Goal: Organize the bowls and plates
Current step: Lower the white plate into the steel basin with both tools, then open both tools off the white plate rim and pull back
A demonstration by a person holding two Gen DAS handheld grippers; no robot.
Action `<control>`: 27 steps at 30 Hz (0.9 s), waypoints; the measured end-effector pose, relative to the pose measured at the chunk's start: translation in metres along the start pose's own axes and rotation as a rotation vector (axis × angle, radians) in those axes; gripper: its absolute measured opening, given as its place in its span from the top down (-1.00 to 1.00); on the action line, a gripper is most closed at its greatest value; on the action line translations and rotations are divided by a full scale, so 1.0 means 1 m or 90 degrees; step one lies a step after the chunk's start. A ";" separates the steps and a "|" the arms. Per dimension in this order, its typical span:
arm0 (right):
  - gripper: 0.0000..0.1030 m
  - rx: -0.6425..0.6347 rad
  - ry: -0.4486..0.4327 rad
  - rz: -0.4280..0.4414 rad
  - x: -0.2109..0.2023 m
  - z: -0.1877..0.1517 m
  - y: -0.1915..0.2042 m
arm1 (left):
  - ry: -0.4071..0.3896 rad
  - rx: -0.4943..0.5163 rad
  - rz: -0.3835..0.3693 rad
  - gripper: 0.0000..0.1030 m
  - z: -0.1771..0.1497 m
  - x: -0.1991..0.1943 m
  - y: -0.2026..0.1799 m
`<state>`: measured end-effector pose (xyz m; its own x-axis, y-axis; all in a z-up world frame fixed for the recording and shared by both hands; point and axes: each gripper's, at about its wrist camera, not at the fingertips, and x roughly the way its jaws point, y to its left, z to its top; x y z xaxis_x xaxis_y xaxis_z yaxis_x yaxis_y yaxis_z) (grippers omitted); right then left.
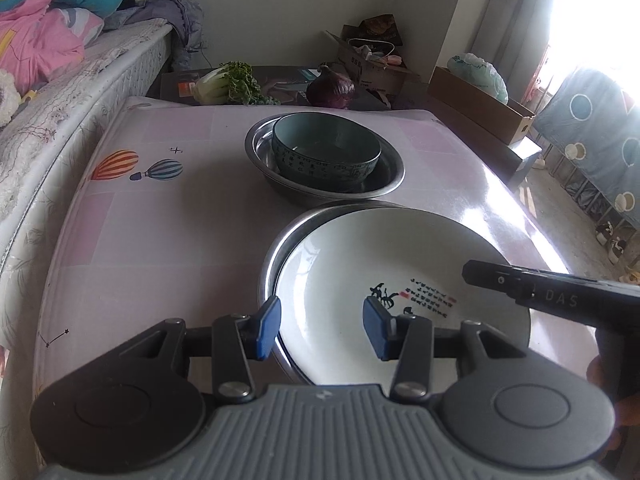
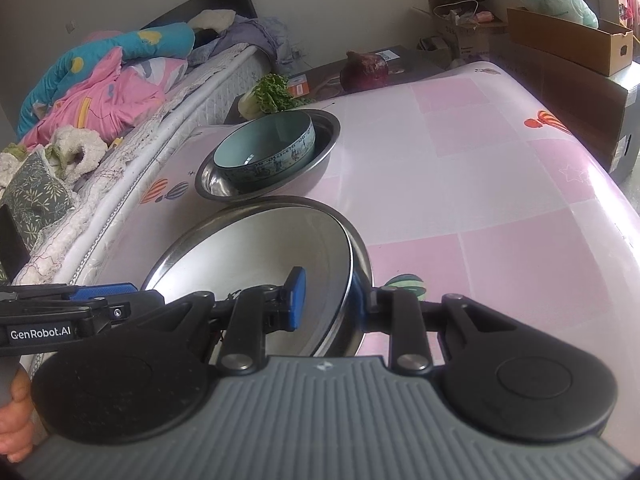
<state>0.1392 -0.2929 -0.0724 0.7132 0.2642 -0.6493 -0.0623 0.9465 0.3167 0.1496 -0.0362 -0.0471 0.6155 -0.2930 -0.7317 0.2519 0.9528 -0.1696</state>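
Observation:
A white plate [image 1: 360, 264] with black and red writing lies in a steel plate [image 1: 276, 252] at the near part of the table. Behind it a teal bowl [image 1: 326, 152] sits inside a steel bowl [image 1: 384, 184]. My left gripper [image 1: 322, 326] is open, its blue pads astride the near left rim of both plates. My right gripper [image 2: 326, 300] straddles the right rim of the white plate [image 2: 256, 248] and steel plate [image 2: 360, 256]; its right finger is hidden behind the rim. The teal bowl [image 2: 264, 148] and steel bowl [image 2: 324, 128] show beyond.
The table [image 1: 160, 232] has a pink checked cover with balloon prints. A bed [image 1: 60, 80] with bedding runs along its left side. Greens [image 1: 232, 84] and a purple cabbage [image 1: 330, 86] lie on a dark surface behind. Cardboard boxes [image 1: 480, 100] stand at the right.

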 end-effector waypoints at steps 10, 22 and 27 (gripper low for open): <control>0.40 -0.001 -0.018 -0.007 -0.010 0.003 -0.003 | -0.016 0.014 0.006 0.05 0.001 -0.009 -0.004; 0.40 0.006 -0.018 -0.008 -0.016 -0.006 -0.006 | 0.005 0.014 0.034 0.01 -0.007 0.001 -0.006; 0.37 0.006 -0.009 0.002 -0.015 -0.010 -0.005 | 0.008 0.018 0.024 0.00 -0.007 0.002 -0.011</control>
<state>0.1221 -0.2997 -0.0710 0.7233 0.2639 -0.6381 -0.0577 0.9440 0.3250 0.1427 -0.0464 -0.0511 0.6160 -0.2554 -0.7452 0.2499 0.9605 -0.1226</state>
